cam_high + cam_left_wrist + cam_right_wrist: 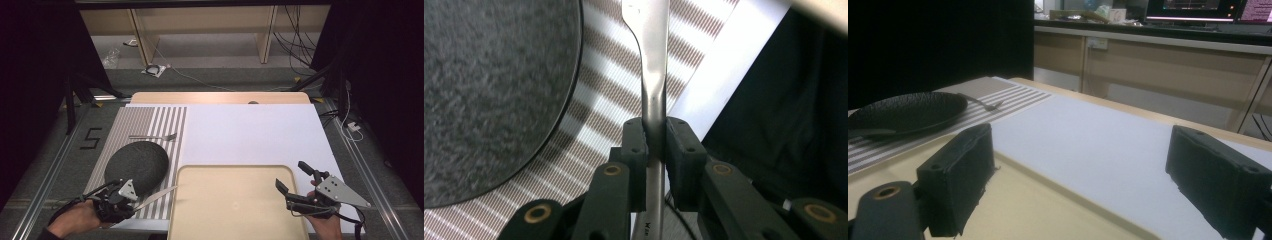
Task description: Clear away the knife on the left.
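My left gripper [131, 202] is at the near left corner, shut on the handle of a silver knife [159, 194] whose blade points right, toward the tray. In the left gripper view the pads [684, 145] pinch the knife's handle [654, 95] above the striped placemat [599, 95], beside the dark round plate [489, 95]. The plate [136, 167] lies on the placemat [150, 120], with a silver fork [152, 136] beyond it. My right gripper [291, 175] hovers open over the right edge of the beige tray [235, 200], with nothing between its jaws [1083, 160].
A white mat [250, 130] covers the table's middle and right. The right gripper view looks across the tray [1023, 200] to the plate [908, 112] and fork [985, 104]. Dark floor and cables lie past the table's far edge.
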### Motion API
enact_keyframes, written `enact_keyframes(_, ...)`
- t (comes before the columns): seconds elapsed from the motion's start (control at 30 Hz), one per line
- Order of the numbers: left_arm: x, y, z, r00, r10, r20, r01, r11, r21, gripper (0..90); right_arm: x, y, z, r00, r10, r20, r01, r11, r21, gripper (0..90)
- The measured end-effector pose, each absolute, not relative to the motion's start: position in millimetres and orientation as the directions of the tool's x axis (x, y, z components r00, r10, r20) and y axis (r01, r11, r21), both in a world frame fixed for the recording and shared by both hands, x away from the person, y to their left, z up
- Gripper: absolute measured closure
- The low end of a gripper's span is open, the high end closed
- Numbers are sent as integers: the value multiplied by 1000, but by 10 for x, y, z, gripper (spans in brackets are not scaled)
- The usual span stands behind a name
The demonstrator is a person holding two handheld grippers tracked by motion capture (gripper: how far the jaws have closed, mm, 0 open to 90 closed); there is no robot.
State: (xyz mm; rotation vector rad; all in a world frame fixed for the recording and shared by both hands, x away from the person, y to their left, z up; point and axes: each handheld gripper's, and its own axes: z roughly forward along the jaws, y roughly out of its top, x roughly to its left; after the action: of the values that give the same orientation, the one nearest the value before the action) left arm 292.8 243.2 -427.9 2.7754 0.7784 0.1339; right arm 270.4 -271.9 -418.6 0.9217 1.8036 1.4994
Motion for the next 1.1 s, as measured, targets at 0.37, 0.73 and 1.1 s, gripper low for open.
enact_keyframes(0.37, 2945, 2159, -4145, 832, 555, 6, 518, -780, 351, 792, 2697, -2717, -4182, -569, 822, -25, 130, 120, 984, 128)
enact_keyframes(0.73, 2988, 1836, -4060, 845, 535, -13, 492, -767, 412, 792, 2695, -2719, -4180, -569, 822, -23, 129, 117, 985, 128)
enact_keyframes(1.1, 3016, 1606, -4006, 845, 532, -54, 494, -739, 459, 791, 2697, -2721, -4179, -570, 821, -22, 127, 114, 985, 128)
